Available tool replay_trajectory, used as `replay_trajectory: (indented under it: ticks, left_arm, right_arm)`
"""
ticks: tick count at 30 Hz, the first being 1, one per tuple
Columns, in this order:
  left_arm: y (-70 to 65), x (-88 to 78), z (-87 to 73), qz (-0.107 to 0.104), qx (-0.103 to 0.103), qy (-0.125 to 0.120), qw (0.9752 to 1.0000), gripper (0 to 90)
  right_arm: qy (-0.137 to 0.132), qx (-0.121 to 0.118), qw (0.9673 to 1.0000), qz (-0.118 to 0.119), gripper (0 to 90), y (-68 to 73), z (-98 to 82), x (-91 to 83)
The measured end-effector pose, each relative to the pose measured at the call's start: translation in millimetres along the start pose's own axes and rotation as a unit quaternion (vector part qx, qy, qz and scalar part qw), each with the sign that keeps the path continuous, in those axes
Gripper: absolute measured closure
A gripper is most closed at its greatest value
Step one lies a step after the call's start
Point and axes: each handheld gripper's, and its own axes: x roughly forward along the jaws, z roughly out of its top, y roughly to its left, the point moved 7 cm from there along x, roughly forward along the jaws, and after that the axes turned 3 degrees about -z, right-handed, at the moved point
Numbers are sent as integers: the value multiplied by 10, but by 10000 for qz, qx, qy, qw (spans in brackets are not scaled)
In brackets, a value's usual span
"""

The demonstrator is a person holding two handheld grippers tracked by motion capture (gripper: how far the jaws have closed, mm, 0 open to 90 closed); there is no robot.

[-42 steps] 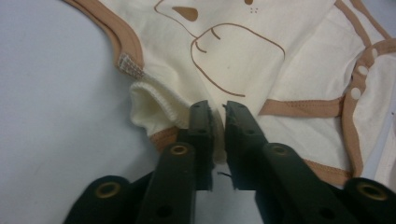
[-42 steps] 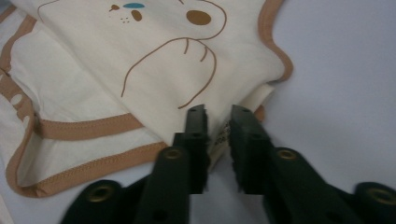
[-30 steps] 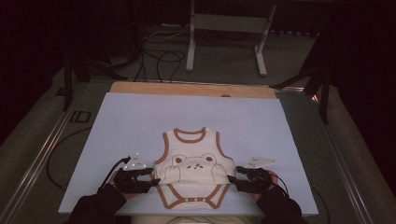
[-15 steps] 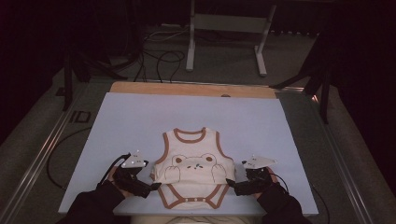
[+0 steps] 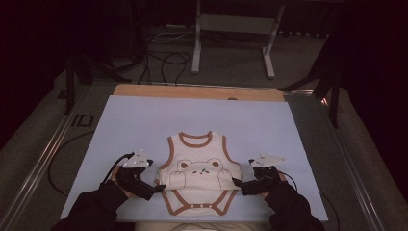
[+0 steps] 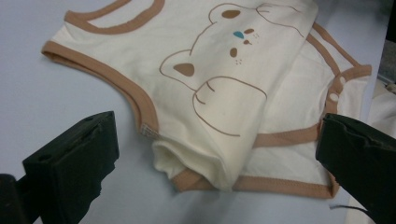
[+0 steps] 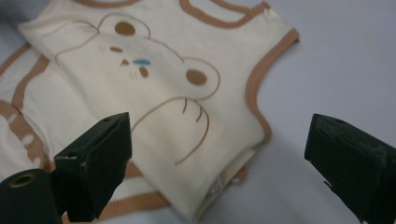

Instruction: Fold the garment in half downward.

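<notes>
High view: bodysuit (image 5: 199,178) lies flat at near edge of tabletop (image 5: 144,120), left tongs (image 5: 156,186) and right tongs (image 5: 236,183) flanking its waist, jaws just opened, nothing held.

Left gripper view: jaws wide, folded side edge of bodysuit (image 6: 219,93) between them, untouched.

Right gripper view: jaws wide over opposite side hem (image 7: 154,93).

Next grip likely best low on hem, both layers caught together, pulls even.

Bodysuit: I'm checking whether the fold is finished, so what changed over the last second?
Both grippers, left and right, have just been opening and let go of the bodysuit; their jaws now stand wide apart at its side edges, pressing nothing. The hands drew slightly outward. The bodysuit stayed flat on the mat.
</notes>
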Motion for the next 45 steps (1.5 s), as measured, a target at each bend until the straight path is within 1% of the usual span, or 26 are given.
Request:
replay_trajectory:
  ticks: [3,4,5,6,7,9,11,12,14,16,19,24,25,28,29,31,32,35,39,40,41,42,45]
  left_arm:
    - [17,-7,34,4,20,-22,10000,2]
    - [31,-10,50,5,-2,-42,10000,2]
    - [54,-15,76,-37,-13,-49,10000,3]
    - [63,-14,91,-56,9,-63,10000,3]
    - [73,-14,103,-50,33,-54,10000,3]
    - [97,-9,126,-62,92,-21,9999,3]
    - [119,-5,153,-74,93,-12,9999,2]
    - [119,-5,153,-74,93,-12,9999,3]
    - [152,-2,202,-75,126,-49,9999,2]
    - [174,0,233,-58,139,-80,9999,2]
    - [212,13,265,-72,154,-55,9998,2]
    - [256,32,303,-70,196,-15,9998,2]
    - [268,39,314,-44,197,-29,9998,3]
    - [300,65,337,-86,200,-43,9998,3]
    - [317,83,353,-60,258,-20,9996,3]
    - [329,95,363,-50,259,-17,9997,3]
    - [358,117,385,-50,265,-24,9996,3]
    - [408,161,410,38,324,21,9995,3]
    - [474,228,433,14,294,8,9996,3]
    - [474,228,433,14,294,8,9996,4]
    - [525,253,439,68,244,-1,9997,3]
    - [548,267,442,62,200,-19,9998,4]
    - [596,308,448,44,207,-7,9998,4]
  right_arm:
    - [-57,-51,10000,29,75,-18,89,10]
    - [-57,-51,10000,29,75,-18,89,10]
    - [-67,-81,9999,107,74,-24,143,19]
    - [-96,-115,9998,96,74,-34,172,24]
    - [-99,-115,9998,133,75,-40,197,30]
    - [-149,-103,9998,97,74,-66,254,40]
    - [-178,-124,9997,115,75,-95,310,53]
    - [-211,-120,9997,103,75,-106,340,59]
    - [-232,-151,9996,111,75,-130,394,74]
    - [-217,-203,9995,99,75,-151,437,90]
    - [-196,-302,9993,109,75,-186,484,136]
    - [-176,-332,9992,156,75,-222,529,214]
    - [-159,-328,9992,177,75,-235,546,253]
    - [-133,-341,9991,220,76,-247,557,294]
    - [-118,-331,9991,236,76,-253,564,315]
    - [-81,-377,9989,271,76,-266,582,379]
    - [-78,-391,9989,261,76,-276,591,400]
    - [-53,-382,9989,265,77,-293,617,463]
    - [-29,-412,9987,281,76,-318,637,550]
    - [-29,-412,9987,281,76,-318,637,550]
    - [13,-445,9986,296,76,-331,632,593]
    - [20,-474,9984,293,76,-341,631,613]
    - [34,-481,9984,286,76,-370,627,668]
